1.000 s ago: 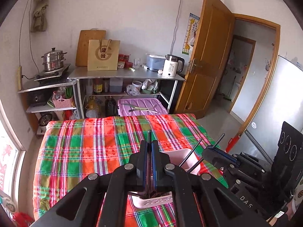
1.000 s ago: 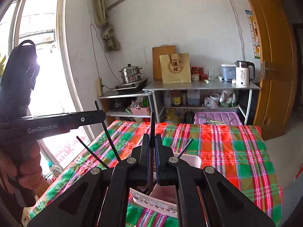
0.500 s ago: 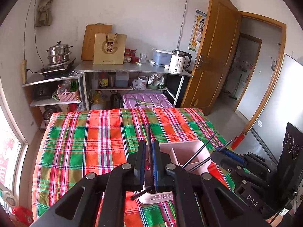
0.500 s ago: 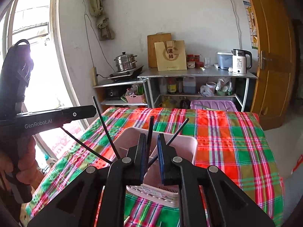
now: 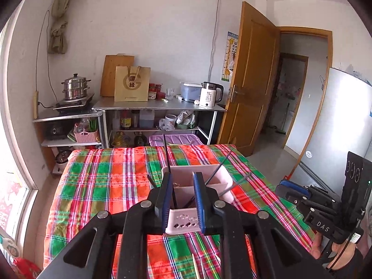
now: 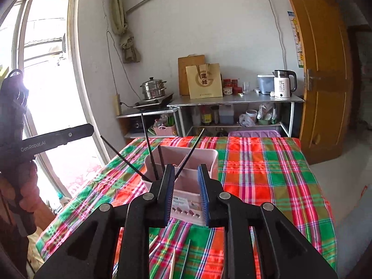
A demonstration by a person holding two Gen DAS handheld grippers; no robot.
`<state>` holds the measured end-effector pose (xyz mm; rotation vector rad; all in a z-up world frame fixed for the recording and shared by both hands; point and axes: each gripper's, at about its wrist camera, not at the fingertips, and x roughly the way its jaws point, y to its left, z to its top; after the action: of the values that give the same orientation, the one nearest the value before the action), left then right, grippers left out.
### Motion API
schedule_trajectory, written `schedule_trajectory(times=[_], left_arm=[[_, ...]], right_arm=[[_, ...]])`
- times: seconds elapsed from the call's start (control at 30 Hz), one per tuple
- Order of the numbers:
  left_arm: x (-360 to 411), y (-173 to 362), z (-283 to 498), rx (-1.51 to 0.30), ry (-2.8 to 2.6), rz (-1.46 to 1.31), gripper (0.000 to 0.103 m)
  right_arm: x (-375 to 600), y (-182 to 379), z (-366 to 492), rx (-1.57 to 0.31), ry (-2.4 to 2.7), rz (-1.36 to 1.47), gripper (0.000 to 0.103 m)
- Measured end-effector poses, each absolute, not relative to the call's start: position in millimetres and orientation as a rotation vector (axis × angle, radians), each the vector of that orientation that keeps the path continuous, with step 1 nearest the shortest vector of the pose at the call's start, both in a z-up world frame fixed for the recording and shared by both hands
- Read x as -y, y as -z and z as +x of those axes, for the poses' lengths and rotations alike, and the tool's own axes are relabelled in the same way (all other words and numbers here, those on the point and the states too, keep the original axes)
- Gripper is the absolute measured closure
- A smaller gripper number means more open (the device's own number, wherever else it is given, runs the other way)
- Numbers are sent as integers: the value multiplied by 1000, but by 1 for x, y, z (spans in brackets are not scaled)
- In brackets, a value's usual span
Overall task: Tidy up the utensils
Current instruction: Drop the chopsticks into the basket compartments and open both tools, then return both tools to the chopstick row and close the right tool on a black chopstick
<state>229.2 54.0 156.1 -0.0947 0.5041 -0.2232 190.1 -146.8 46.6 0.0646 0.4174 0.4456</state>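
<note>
Both hand-held grippers' jaws newly parted; black chopsticks (image 6: 148, 148) half-hidden in holder (image 6: 209, 160).

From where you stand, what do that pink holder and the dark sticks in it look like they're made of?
The pink holder looks like matte moulded plastic: thin even walls, slotted base. The black chopsticks standing in it are smooth and dark, perhaps lacquered wood or plastic; I cannot tell which.

— What colours are on the tablecloth (image 5: 111, 186)?
— A plaid of red, orange and green, with thin white and blue lines.
— And the utensil holder (image 6: 209, 160)?
— Pale pink, holding black chopsticks (image 6: 148, 148).
— The gripper pads (image 5: 166, 200)?
— Blue, on black fingers. The door (image 5: 253, 79) is orange-brown wood.
</note>
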Motion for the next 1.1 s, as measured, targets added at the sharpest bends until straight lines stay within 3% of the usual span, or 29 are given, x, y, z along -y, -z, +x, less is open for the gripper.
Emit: schedule_trajectory(times=[0.53,1.1], left_arm=[[-5,-62,148,-623,351,-145,85],[31,2,200,-844,388,-199,85]], right_arm=[[187,11,139,-520,-430,77,82],[190,70,180,-707,-386,28,82]])
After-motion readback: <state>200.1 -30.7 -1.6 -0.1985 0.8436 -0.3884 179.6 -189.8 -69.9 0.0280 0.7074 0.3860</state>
